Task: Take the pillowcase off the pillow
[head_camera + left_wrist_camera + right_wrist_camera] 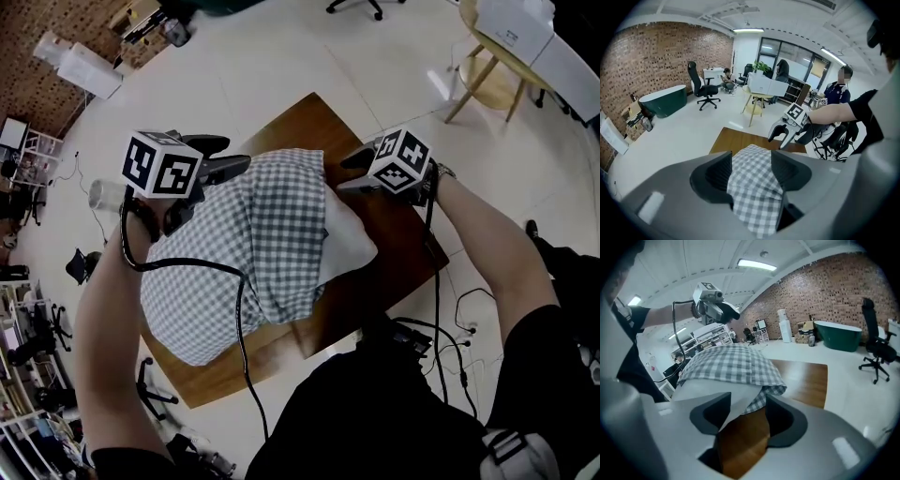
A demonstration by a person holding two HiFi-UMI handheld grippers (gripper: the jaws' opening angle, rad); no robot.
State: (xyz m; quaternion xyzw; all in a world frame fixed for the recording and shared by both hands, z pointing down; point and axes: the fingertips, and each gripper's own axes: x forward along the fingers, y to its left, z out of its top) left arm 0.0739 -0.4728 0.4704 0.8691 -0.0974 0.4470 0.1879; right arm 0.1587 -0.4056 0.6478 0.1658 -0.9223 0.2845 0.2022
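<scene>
**Pillowcase mostly still on, both grippers open at the far end**

The pillow lies on the wooden table. The checked pillowcase still covers most of it. Only a white strip of bare pillow shows, along the open hem on the right-hand side of the head view. The case is bunched and wrinkled near the middle. Its near-left part looks flatter, possibly slack, but I can't be sure.

The left gripper is over the far-left corner of the case. In the left gripper view its jaws stand well apart, with checked cloth filling the gap between them. No pinch is visible and the pads don't look pressed in, so I read it as open with nothing held.

The right gripper is at the far-right corner, by the exposed pillow. In the right gripper view its jaws are also apart. The white pillow corner, the checked hem and bare tabletop all show through the gap. It grips nothing.

Progress, as a judgement: early. At most the hem is peeled back a little on one side, and the bulk of the pillow is still inside.

Left to do:
- Clamp one gripper on the cloth.
- Pin or grab the white pillow with the other.
- Pull the two apart until the pillow is fully out.

One risk is catching the pillow and case together in a single pinch at the hem.
</scene>
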